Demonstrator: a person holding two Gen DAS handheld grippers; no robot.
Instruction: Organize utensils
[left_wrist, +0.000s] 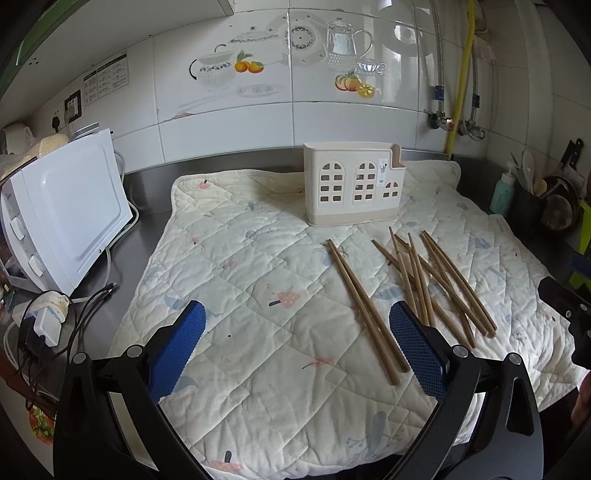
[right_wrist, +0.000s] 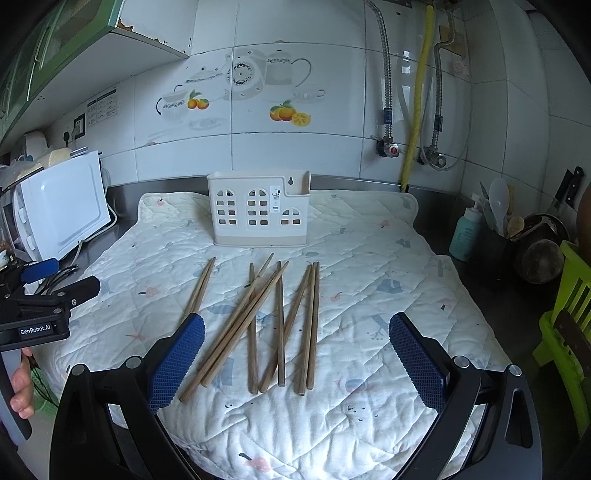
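Note:
Several brown wooden chopsticks (left_wrist: 424, 280) (right_wrist: 266, 321) lie loose on a quilted white cloth (left_wrist: 258, 280) (right_wrist: 369, 280). Behind them stands an empty cream utensil holder (left_wrist: 352, 184) (right_wrist: 258, 212) with window-shaped cutouts. My left gripper (left_wrist: 297, 343) hovers open over the cloth, its right finger just left of the chopstick pile, nothing between its blue pads. My right gripper (right_wrist: 295, 354) is open above the near ends of the chopsticks, holding nothing. In the right wrist view the left gripper (right_wrist: 40, 295) shows at the left edge, held by a hand (right_wrist: 20, 391).
A white microwave (left_wrist: 62, 218) (right_wrist: 55, 210) with cables (left_wrist: 55, 317) stands on the steel counter at left. At right are a teal bottle (left_wrist: 502, 192) (right_wrist: 465, 232), a dark pot of utensils (left_wrist: 535, 199) (right_wrist: 517, 236) and a green rack (right_wrist: 565, 332). A tiled wall with pipes (right_wrist: 417, 103) is behind.

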